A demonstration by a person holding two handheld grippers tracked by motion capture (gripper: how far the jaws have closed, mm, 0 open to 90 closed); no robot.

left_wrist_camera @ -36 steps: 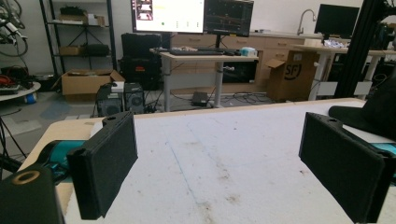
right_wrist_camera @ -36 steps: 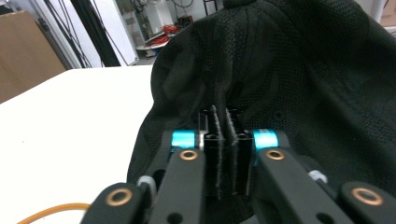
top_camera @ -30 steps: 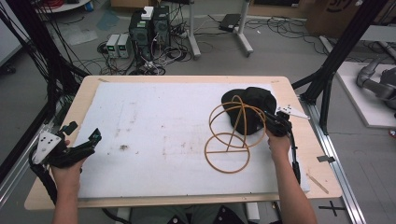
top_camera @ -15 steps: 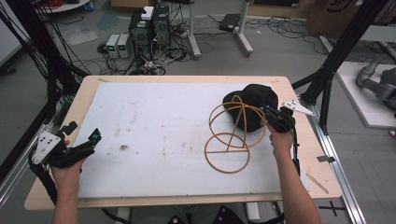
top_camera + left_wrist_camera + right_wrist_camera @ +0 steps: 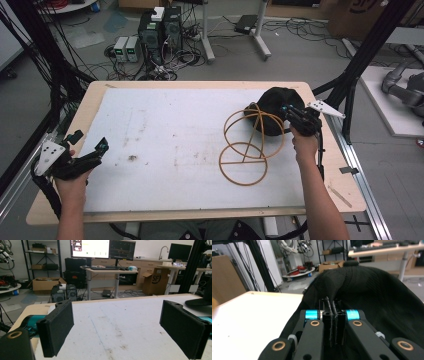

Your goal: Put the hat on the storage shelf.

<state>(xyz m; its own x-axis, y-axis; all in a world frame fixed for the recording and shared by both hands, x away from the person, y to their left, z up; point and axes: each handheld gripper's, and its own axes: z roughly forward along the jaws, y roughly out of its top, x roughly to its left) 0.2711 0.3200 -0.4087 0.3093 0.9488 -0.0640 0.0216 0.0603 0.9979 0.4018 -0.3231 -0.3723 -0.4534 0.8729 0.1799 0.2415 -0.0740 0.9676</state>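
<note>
A black mesh fabric piece [image 5: 270, 102], shaped like a cap, lies at the table's far right, partly over a tan frame of hoops [image 5: 245, 150] that stands on the white mat. My right gripper [image 5: 294, 117] is at the fabric's right edge. In the right gripper view its jaws [image 5: 331, 305] are shut, with a fold of the black fabric [image 5: 372, 287] pinched between them. My left gripper [image 5: 94, 151] hovers at the table's near left, well away from both. In the left gripper view its jaws [image 5: 120, 322] are wide open, with nothing between them.
A white mat [image 5: 175, 130] covers most of the wooden table [image 5: 345, 195]. Black frame posts [image 5: 360, 60] rise past the right edge. Computer boxes and cables [image 5: 160, 30] sit on the floor beyond the far edge.
My right gripper has shifted slightly toward the far right, drawing the black fabric with it. The left gripper has stayed where it was.
</note>
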